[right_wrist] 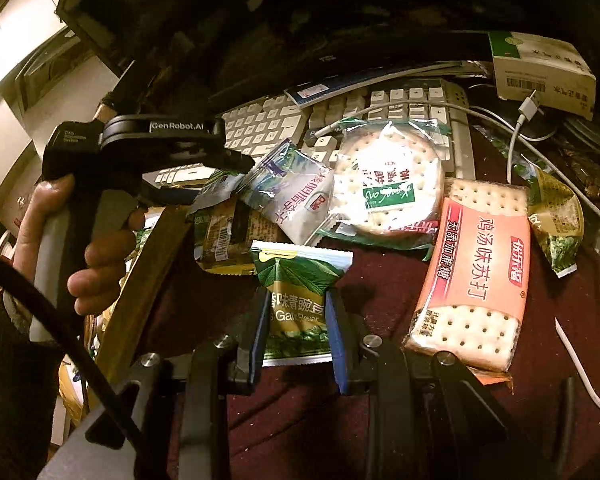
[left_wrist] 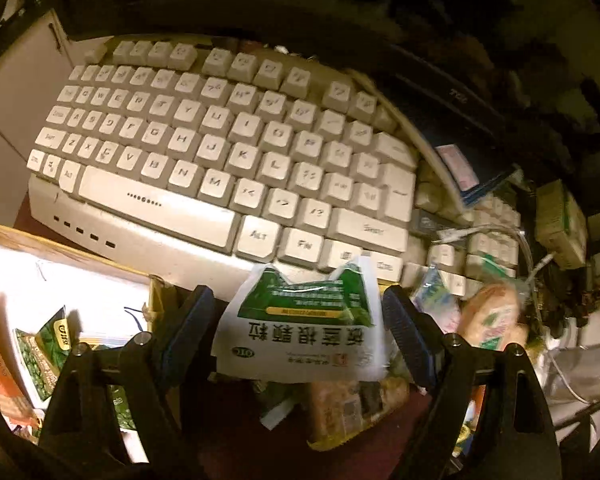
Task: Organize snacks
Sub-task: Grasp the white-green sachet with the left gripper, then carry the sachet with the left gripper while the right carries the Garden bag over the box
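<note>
On the dark red counter (right_wrist: 300, 412) in front of a white keyboard (left_wrist: 204, 160), loose snack packets are scattered beside a cardboard box (left_wrist: 60, 280) at the left. A green pea packet (right_wrist: 298, 304) is clamped between the jaws of the right gripper (right_wrist: 298, 344), its long axis running straight out along the fingers, away from the camera. A white and green sachet (left_wrist: 300, 324) is seen between the jaws of the left gripper (left_wrist: 300, 332), which stand wide apart and not touching its edges; whether it is carried cannot be told. The box lies to the left of both grippers, with the left one nearer it. A round cracker pack (right_wrist: 388, 188) and a soda cracker pack (right_wrist: 476, 284) remain on the counter, to the right.
</note>
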The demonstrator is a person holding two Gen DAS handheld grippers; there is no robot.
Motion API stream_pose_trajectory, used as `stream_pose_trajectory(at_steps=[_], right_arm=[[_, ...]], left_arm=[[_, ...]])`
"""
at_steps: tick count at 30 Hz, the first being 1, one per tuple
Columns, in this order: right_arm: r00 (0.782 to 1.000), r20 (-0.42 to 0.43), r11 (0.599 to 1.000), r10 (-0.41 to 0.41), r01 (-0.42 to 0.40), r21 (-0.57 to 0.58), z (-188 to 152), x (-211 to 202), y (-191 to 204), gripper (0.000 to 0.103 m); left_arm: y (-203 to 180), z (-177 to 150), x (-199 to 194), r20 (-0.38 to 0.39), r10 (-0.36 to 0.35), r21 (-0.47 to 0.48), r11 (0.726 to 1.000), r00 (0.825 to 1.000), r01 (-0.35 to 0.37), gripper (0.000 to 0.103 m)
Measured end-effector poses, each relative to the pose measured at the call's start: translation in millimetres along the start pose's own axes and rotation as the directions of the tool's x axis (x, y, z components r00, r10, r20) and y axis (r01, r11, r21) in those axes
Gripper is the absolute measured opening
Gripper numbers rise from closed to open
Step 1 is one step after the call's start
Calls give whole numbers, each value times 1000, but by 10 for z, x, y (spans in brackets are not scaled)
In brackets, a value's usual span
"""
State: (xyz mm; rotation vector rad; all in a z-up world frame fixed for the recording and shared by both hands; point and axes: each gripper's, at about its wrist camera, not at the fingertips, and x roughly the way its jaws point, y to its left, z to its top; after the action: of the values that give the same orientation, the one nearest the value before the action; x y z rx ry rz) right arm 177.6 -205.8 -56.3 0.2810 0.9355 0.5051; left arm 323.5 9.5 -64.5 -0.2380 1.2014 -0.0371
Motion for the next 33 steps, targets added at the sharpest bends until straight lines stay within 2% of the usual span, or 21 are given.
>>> stream_pose_trajectory(at_steps=[1,4,9,14,20,23,26,28,30,33], right_arm=[[1000,1,1000,0,0,2,-2,-5,-12,27],[1000,7,1000,-4,4,6,8,-22,-31,27],[1000,13,1000,-9,9,8,5,-46,-35,27],[1000,4,1000,-18,18,8,-16,-41,-37,27],[1000,0,1000,-18,18,-8,-31,3,9,27],[1000,6,1000,3,-2,-27,-40,7,56,27],[999,23,996,48,-46,-73,-67,-26,159,27],[996,38,991,85,-80,-108,-74,-56,227,27],[995,38,986,87,-81,-144,-93,-44,299,27],[996,17,984,83,-79,-161,-105,29,336,27]], left_arm=[[14,-4,22,-6,-19,-14,1000,1000,19,76],[76,-36,30,6,-44,-63,997,999,44,66],[251,-246,-68,66,-37,-90,995,997,43,56],[362,-526,-324,111,-61,-106,992,992,73,54],[421,-1045,-715,140,-86,-117,988,986,103,54],[329,-1321,-841,155,-113,-99,987,981,130,54],[323,-1651,-949,202,-118,-89,986,972,138,54],[358,-1870,-989,231,-104,-110,985,967,132,54],[458,-2034,-1053,240,-106,-141,980,965,143,54],[667,-2150,-1230,273,-141,-175,966,952,193,54]])
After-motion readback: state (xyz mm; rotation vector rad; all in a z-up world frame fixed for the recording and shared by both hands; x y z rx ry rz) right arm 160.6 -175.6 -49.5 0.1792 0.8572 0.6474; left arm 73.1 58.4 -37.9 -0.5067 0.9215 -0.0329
